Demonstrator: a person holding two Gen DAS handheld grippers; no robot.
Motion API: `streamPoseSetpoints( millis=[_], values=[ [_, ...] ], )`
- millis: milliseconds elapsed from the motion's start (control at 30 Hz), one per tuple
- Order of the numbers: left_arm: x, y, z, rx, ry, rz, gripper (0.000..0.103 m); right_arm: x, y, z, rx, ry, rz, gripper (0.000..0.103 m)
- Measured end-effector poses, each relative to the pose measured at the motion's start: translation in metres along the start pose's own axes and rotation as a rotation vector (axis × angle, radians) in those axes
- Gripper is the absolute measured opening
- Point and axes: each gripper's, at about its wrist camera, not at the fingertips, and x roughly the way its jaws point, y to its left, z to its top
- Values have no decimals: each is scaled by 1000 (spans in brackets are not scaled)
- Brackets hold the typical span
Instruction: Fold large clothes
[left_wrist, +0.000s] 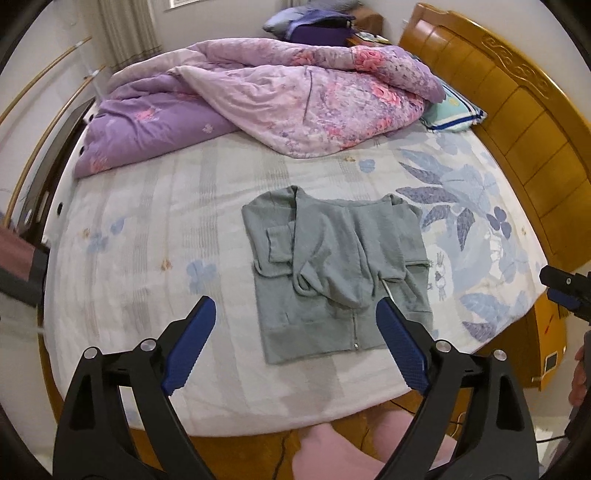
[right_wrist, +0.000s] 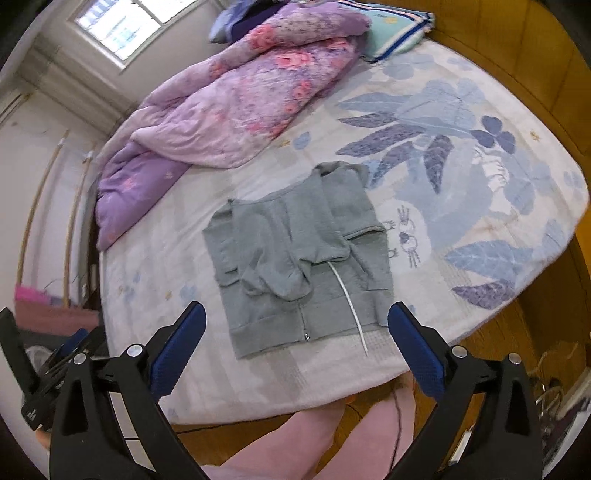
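Grey zip hoodie (left_wrist: 332, 273) lies folded into a rough square on the floral bedsheet (left_wrist: 147, 229), near the bed's front edge. Both the left gripper (left_wrist: 295, 325) and right gripper (right_wrist: 295, 332) hover above it, jaws wide apart and empty; a purple quilt (left_wrist: 258, 103) is heaped beyond.

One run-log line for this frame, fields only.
stage: hoodie folded | grey zip hoodie: flat on bedsheet, sleeves and hood tucked in | left gripper: open, empty | right gripper: open, empty | quilt: bunched behind
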Motion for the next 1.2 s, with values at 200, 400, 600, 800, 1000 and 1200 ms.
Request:
streamPoseSetpoints(
  millis=[200, 400, 600, 800, 1000, 1200],
  values=[
    [29, 26, 30, 18, 46, -14, 90, 10, 9, 15, 39, 9, -44, 95],
    [61, 41, 60, -6, 98, -1, 90, 30, 7, 49, 46, 42, -69, 95],
    [107, 45, 98, -21, 161, 16, 90, 61, 2, 103, 0, 92, -87, 95],
    [172, 51, 132, -64, 266, 4, 90, 116, -4, 165, -66, 184, -84, 95],
    [258, 66, 157, -130, 412, -11, 91, 196, -13, 226, -113, 293, -47, 95],
    [354, 86, 175, -170, 536, 43, 91, 296, -29, 271, -157, 424, -19, 95]
  ],
)
